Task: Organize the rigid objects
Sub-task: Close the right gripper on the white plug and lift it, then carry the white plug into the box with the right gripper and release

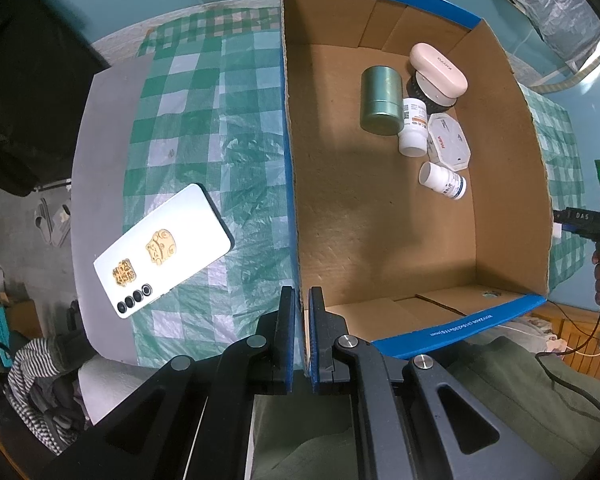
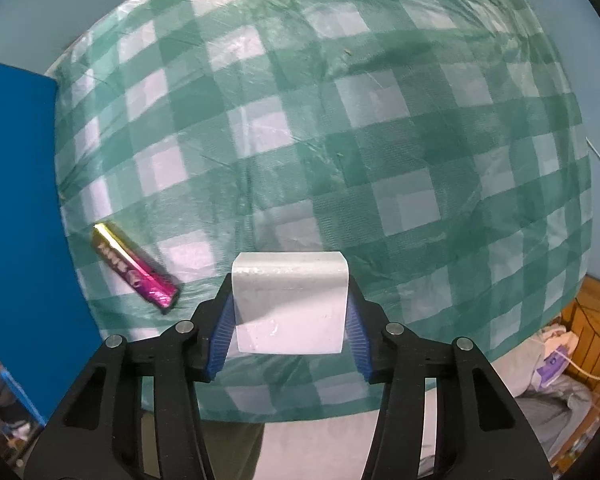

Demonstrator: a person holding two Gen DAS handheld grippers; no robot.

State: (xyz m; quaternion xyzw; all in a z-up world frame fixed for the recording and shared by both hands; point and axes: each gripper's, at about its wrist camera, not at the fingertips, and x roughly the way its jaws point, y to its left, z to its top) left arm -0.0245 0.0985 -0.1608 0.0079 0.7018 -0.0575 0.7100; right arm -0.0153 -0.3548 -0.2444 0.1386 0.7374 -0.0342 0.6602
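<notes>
White block [image 2: 290,304] between right gripper [image 2: 290,332] pads, gripped; left gripper [image 1: 299,320] clenched on box wall [image 1: 290,200].

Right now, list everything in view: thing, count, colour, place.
box: 1, brown with blue rim, on the checked cloth
tin: 1, green, in the box
case: 1, pink, in the box on a dark brush
bottles: 2, white, in the box
octagonal pack: 1, white, in the box
phone: 1, white, on the cloth left of the box
battery: 1, pink and gold, on the cloth
block: 1, white, between the right gripper's pads
left gripper: shut on the box wall
right gripper: closed on the block
</notes>
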